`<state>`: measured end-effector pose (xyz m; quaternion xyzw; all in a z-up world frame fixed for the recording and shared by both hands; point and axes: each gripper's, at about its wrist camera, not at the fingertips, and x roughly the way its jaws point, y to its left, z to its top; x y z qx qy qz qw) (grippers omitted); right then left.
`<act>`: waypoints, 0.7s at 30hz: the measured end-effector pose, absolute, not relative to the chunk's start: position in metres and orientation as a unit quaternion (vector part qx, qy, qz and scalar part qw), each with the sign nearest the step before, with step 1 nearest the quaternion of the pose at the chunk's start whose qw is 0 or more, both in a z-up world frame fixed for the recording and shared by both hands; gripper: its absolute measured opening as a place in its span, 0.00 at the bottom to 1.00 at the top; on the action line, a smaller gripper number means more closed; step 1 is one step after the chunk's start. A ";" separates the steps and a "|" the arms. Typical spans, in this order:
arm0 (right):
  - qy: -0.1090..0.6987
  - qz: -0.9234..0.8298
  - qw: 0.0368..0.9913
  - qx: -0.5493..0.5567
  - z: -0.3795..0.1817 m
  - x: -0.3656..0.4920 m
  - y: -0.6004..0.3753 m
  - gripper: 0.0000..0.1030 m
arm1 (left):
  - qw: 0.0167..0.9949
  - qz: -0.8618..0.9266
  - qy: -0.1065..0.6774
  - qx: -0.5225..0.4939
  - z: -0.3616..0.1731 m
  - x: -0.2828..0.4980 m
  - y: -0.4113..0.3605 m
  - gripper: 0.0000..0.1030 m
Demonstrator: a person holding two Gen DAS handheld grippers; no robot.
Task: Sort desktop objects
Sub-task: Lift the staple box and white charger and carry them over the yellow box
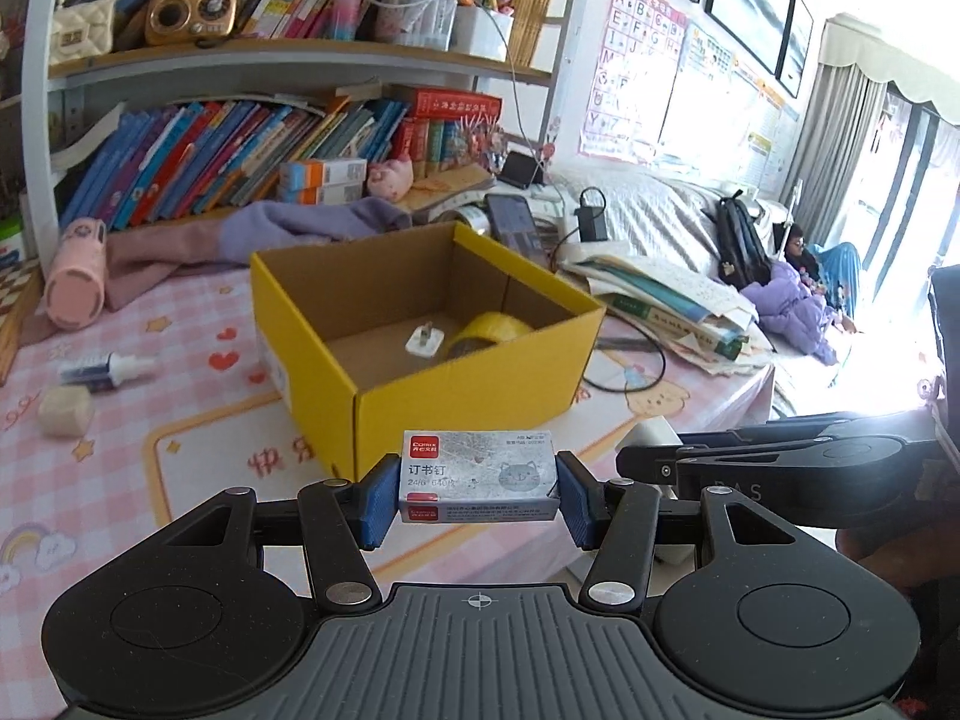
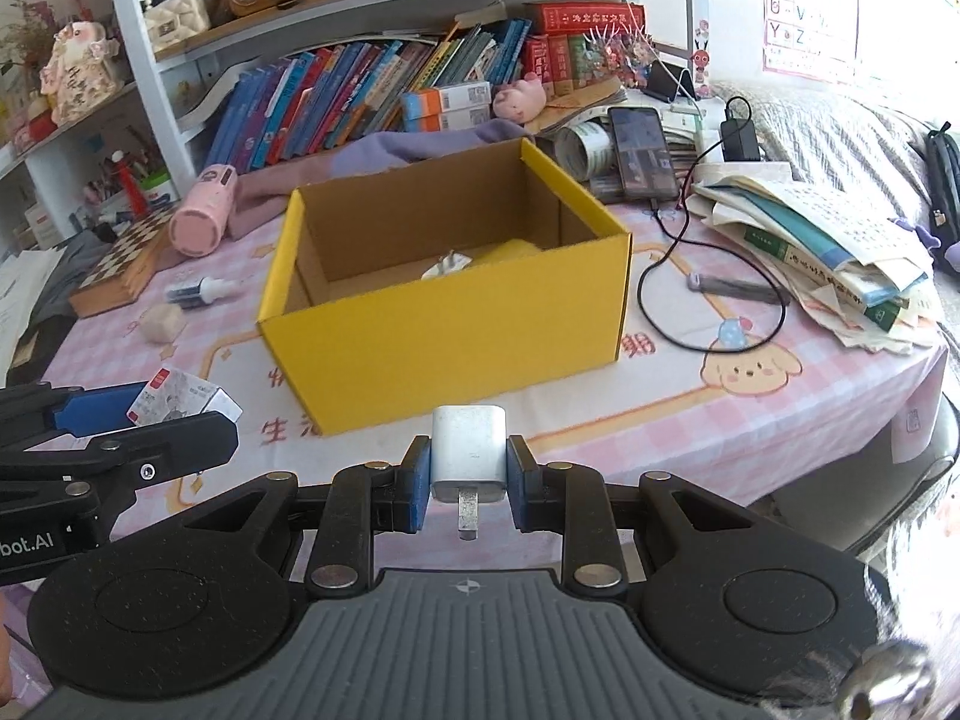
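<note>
The left gripper (image 1: 478, 489) is pinching a staple box (image 1: 478, 476) crosswise between its blue pads (image 1: 377, 501), label facing up. The right gripper (image 2: 468, 483) is clamping a white USB charger plug (image 2: 468, 457) between its pads, prong pointing back toward the camera. The yellow cardboard box (image 2: 456, 324) is sitting open just ahead of both jaw pairs, already containing a white plug adapter (image 1: 425, 338) and a yellow tape roll (image 1: 489, 331).

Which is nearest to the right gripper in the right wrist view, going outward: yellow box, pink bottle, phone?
1. Yellow box: straight ahead of the right gripper, which holds a white charger plug.
2. Pink bottle: back left.
3. Phone: back right.
</note>
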<state>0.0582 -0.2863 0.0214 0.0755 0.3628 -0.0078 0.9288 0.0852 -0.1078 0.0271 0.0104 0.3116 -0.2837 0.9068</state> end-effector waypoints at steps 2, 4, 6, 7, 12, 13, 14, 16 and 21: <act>0.351 -0.008 0.934 0.071 0.026 0.066 -0.291 0.23 | 0.912 -0.283 0.298 0.017 0.031 0.091 -0.114 0.51; 0.337 -0.006 0.940 0.063 0.032 0.075 -0.297 0.23 | 0.917 -0.280 0.284 0.021 0.035 0.099 -0.122 0.51; 0.325 -0.003 0.944 0.055 0.037 0.087 -0.303 0.23 | 0.921 -0.277 0.272 0.022 0.039 0.109 -0.129 0.51; 0.321 0.000 0.946 0.052 0.039 0.094 -0.307 0.23 | 0.923 -0.274 0.268 0.023 0.040 0.114 -0.133 0.51; 0.308 0.020 0.950 0.051 0.047 0.137 -0.327 0.23 | 0.931 -0.253 0.262 0.030 0.043 0.144 -0.150 0.51; 0.308 0.025 0.950 0.050 0.048 0.146 -0.330 0.23 | 0.932 -0.246 0.263 0.031 0.042 0.150 -0.153 0.51; 0.308 0.031 0.949 0.049 0.048 0.156 -0.333 0.23 | 0.934 -0.239 0.265 0.032 0.041 0.157 -0.156 0.51; 0.308 0.047 0.949 0.044 0.048 0.175 -0.338 0.23 | 0.936 -0.223 0.271 0.033 0.038 0.169 -0.163 0.51; 0.322 0.086 0.942 0.037 0.042 0.219 -0.346 0.23 | 0.935 -0.193 0.295 0.045 0.027 0.191 -0.179 0.51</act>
